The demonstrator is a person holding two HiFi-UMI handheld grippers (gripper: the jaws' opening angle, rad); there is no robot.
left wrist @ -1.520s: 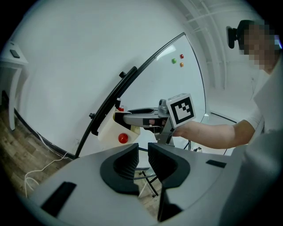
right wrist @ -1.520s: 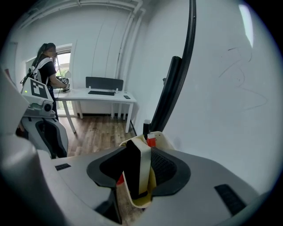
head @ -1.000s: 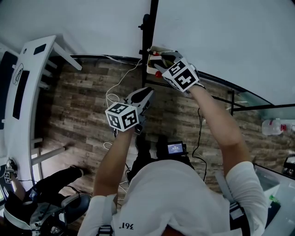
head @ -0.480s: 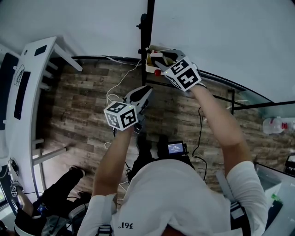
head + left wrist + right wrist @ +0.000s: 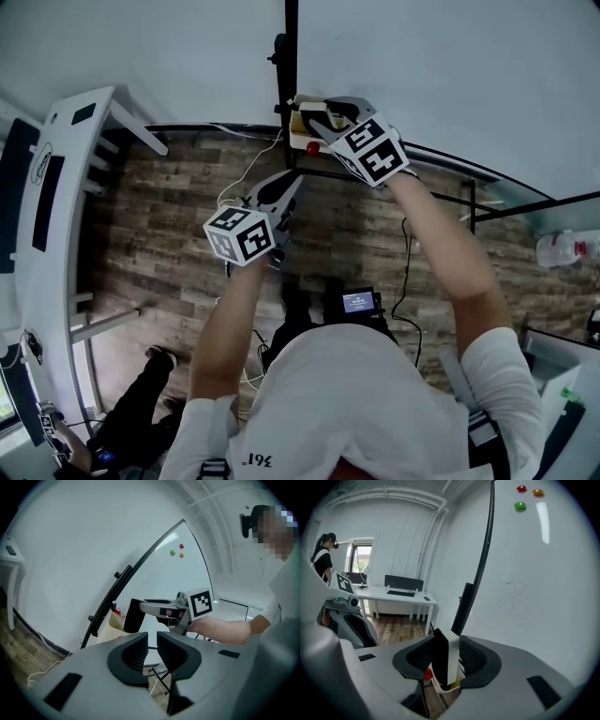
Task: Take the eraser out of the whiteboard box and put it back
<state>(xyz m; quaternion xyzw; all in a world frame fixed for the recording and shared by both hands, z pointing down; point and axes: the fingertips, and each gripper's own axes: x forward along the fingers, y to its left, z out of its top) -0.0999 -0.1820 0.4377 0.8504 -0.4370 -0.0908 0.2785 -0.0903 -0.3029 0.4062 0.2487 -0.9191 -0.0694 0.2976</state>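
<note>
the eraser [image 5: 444, 660] is clamped upright between the jaws of the right gripper [image 5: 446, 641], black felt on one side and white back on the other. its lower end is at the mouth of the whiteboard box [image 5: 438, 686], which is hung by the black frame bar [image 5: 480, 573] at the whiteboard's [image 5: 534, 597] lower edge. the left gripper [image 5: 152, 638] is held aside, jaws slightly apart, nothing between them. the lift is judged best made straight, the eraser kept upright so that the box rim and the small red thing [image 5: 427, 673] inside are not caught; the same line is advised for the return.
</note>
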